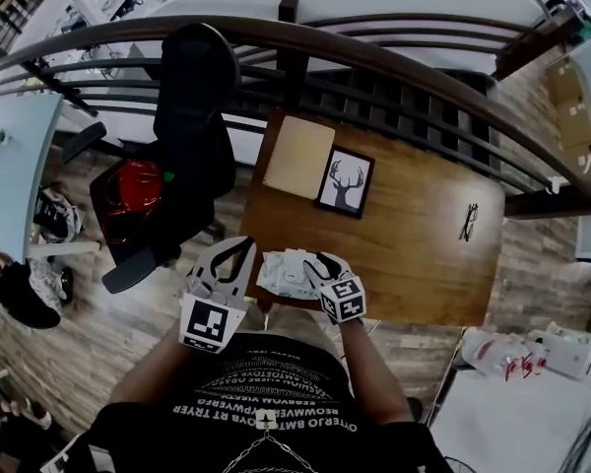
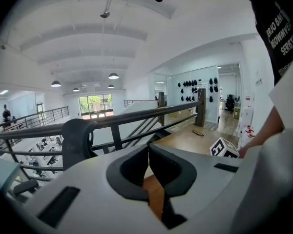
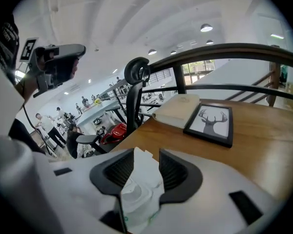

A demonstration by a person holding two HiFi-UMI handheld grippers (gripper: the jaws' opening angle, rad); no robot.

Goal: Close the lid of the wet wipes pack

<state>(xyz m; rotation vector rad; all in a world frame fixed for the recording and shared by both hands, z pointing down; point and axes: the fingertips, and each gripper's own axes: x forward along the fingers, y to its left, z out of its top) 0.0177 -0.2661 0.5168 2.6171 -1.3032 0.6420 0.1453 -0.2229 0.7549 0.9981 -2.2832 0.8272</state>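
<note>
Wooden bench point(image 1: 424, 264): wet wipes pack point(image 1: 284, 276) at near edge, between the spread jaws of right hand-held gripper point(image 1: 322, 262). Left hand-held gripper point(image 1: 244, 247) just beside, jaws together, empty. Behind: framed deer picture point(image 1: 344, 182), tan pad point(image 1: 297, 157). Spectacles point(image 1: 468, 221) well right. Black chair point(image 1: 182, 156) left.

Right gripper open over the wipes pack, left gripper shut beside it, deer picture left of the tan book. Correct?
One thing is off: the deer picture lies right of the tan book, not left, as the head view shows. The rest holds: right gripper open over the wipes pack, left gripper shut beside it.
</note>
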